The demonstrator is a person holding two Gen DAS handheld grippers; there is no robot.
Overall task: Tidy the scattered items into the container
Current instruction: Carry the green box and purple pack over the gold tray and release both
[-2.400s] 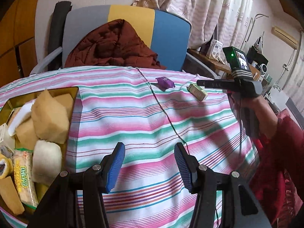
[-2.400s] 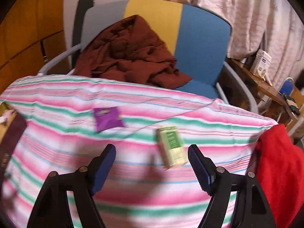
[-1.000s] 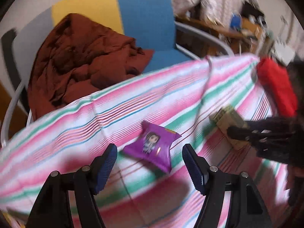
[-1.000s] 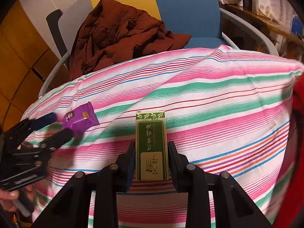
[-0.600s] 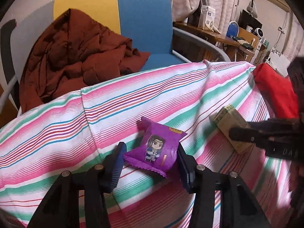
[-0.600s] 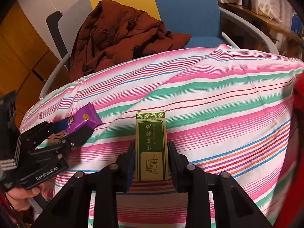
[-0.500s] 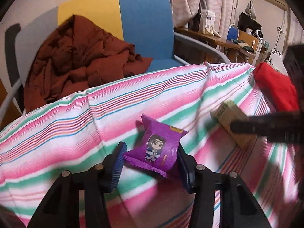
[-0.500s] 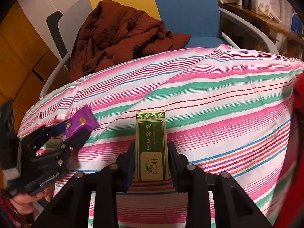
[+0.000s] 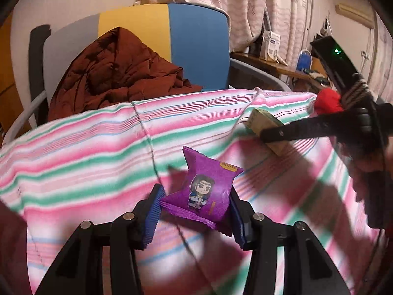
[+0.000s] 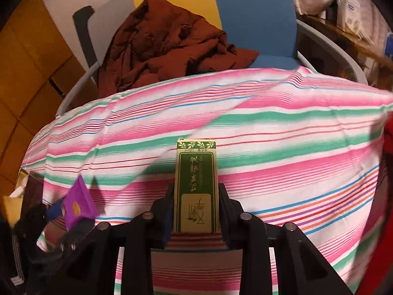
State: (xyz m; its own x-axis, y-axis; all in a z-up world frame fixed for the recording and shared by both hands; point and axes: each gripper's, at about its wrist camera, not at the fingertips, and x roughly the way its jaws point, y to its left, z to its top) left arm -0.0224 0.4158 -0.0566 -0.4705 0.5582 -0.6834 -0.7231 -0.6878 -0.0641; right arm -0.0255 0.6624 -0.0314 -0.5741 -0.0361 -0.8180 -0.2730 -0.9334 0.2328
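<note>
My left gripper [image 9: 196, 211] is shut on a purple snack packet [image 9: 205, 186] with a cartoon figure, held just above the striped tablecloth [image 9: 86, 152]. My right gripper [image 10: 196, 209] is shut on a green and cream box [image 10: 196, 184], also lifted off the cloth. The box [image 9: 266, 129] and the right gripper's fingers [image 9: 294, 130] show in the left wrist view at the right. The purple packet [image 10: 78, 202] and left gripper show in the right wrist view at lower left. A corner of the container [image 10: 14, 196] with items in it peeks in at the far left.
A chair [image 9: 196, 49] with a brown jacket [image 9: 118, 73] on it stands behind the table. A side table [image 9: 282, 66] with boxes is at the back right. A red cloth [image 10: 388, 172] is at the table's right edge.
Both grippers have lifted their items off the cloth and drawn back. The left gripper with the purple packet has moved left toward the container side.
</note>
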